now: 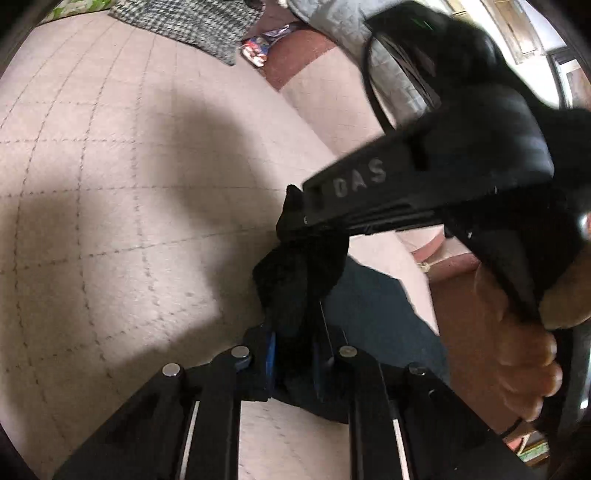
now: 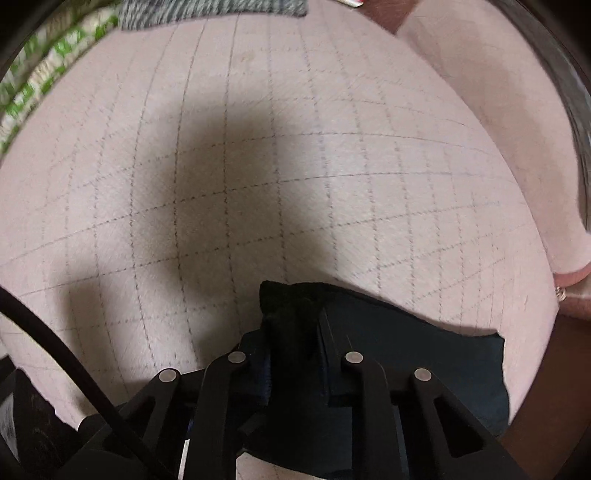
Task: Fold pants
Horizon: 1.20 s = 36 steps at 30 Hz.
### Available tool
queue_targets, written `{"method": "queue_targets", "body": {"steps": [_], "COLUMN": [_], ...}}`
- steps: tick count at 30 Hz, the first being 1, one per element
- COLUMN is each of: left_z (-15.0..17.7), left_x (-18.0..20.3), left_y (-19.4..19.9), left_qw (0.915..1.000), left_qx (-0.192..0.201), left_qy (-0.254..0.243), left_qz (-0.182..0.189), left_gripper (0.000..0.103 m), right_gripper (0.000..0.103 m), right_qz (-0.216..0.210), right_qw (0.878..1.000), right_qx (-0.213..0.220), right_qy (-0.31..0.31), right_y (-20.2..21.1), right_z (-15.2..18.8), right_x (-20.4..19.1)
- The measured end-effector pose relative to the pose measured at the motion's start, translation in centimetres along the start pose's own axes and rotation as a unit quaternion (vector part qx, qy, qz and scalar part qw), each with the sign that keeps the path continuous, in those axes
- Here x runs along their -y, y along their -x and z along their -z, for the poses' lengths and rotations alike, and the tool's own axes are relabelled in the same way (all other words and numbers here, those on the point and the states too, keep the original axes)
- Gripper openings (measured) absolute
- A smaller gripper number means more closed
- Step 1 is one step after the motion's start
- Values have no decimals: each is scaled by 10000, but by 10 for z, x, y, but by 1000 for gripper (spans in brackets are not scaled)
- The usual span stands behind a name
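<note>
The dark navy pants hang bunched over the pink quilted bed. My left gripper is shut on a bunched edge of the pants, low in the left wrist view. My right gripper crosses that view from the right, held by a bare hand, and is shut on the same bunch just above. In the right wrist view my right gripper is shut on a dark fold of the pants, which trail off to the right over the bed.
The pink quilted bed cover fills both views, with hard shadows on it. A grey houndstooth cloth and a green-patterned pillow lie at the far edge. The bed edge and reddish floor are to the right.
</note>
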<state>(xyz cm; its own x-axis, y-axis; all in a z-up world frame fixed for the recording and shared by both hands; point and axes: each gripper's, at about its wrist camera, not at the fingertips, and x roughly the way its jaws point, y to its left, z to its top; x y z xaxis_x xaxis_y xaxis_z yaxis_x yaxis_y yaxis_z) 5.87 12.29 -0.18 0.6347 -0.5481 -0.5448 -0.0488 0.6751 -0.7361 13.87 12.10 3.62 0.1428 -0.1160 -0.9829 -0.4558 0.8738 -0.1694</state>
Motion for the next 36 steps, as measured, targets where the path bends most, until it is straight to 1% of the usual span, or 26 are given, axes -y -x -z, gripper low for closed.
{"method": "queue_targets", "body": {"steps": [1, 3, 4, 5, 6, 9, 12, 16, 18, 20, 21, 22, 23, 25, 26, 27, 28, 29, 30, 31, 33, 34, 35, 36], "left_z": [0, 2, 4, 5, 6, 7, 12, 18, 20, 19, 17, 17, 17, 17, 20, 19, 18, 17, 18, 18, 20, 20, 21, 22], "left_x": [4, 11, 13, 16, 18, 21, 22, 32, 34, 32, 29, 29, 29, 27, 24, 23, 22, 21, 20, 20, 19, 19, 19, 21], "left_y": [1, 2, 2, 2, 3, 8, 15, 14, 12, 7, 5, 5, 5, 11, 15, 16, 16, 16, 17, 17, 18, 18, 19, 20], "left_qw": [9999, 9989, 9985, 9982, 9978, 9962, 9953, 9959, 9955, 9954, 9955, 9955, 9956, 9959, 9961, 9965, 9967, 9969, 9971, 9972, 9973, 9972, 9971, 9968], "left_qx": [-20, -89, -106, -135, -186, -302, -339, -262, -275, -349, -375, -384, -383, -369, -358, -340, -333, -329, -317, -310, -310, -318, -327, -326], "left_qy": [4, -4, -14, -30, -54, -120, -258, -650, -779, -744, -726, -722, -723, -703, -687, -659, -649, -646, -647, -646, -651, -660, -679, -725], "left_qz": [170, 465, 528, 591, 640, 812, 870, 572, 461, 485, 488, 485, 461, 437, 432, 389, 343, 300, 251, 217, 151, 139, 115, 78], "left_gripper": [15, 20, 23, 31, 37, 41, 44, 44, 44, 44, 44, 44, 44, 45, 47, 48, 48, 48, 48, 48, 48, 48, 48, 48], "right_gripper": [19, 19, 19, 19, 19, 19, 19, 19, 21, 24, 31, 34, 34, 34, 34, 34, 34, 34, 34, 34, 34, 34, 34, 34], "right_qz": [-92, -274, -353, -445, -501, -857, -1064, -1147, -1111, -1011, -854, -624, -416, -142, -36, 16, -91, -329, -806, -1139, -1881, -2181, -2398, -2504], "right_qw": [9999, 9989, 9981, 9969, 9960, 9902, 9840, 9746, 9715, 9698, 9677, 9654, 9628, 9544, 9487, 9418, 9365, 9327, 9280, 9242, 9153, 9122, 9099, 9093], "right_qx": [96, 260, 329, 412, 469, 673, 834, 856, 935, 1020, 1050, 1049, 1060, 1136, 1244, 1467, 1728, 1946, 2158, 2231, 2268, 2213, 2142, 2058], "right_qy": [-85, -288, -389, -493, -563, -873, -1164, -1722, -1875, -1972, -2125, -2305, -2451, -2759, -2908, -3023, -3049, -3018, -2929, -2884, -2745, -2672, -2621, -2611], "right_y": [6, 16, 21, 25, 27, 32, 31, 12, 2, -1, -4, -4, -4, 1, 7, 17, 29, 38, 48, 51, 49, 44, 37, 28], "right_z": [5, 18, 27, 39, 47, 78, 102, 128, 145, 158, 165, 173, 179, 195, 200, 207, 212, 216, 218, 224, 222, 219, 217, 212], "right_x": [9, 25, 34, 45, 54, 93, 139, 176, 191, 202, 210, 218, 226, 241, 244, 247, 245, 241, 234, 230, 214, 205, 198, 191]}}
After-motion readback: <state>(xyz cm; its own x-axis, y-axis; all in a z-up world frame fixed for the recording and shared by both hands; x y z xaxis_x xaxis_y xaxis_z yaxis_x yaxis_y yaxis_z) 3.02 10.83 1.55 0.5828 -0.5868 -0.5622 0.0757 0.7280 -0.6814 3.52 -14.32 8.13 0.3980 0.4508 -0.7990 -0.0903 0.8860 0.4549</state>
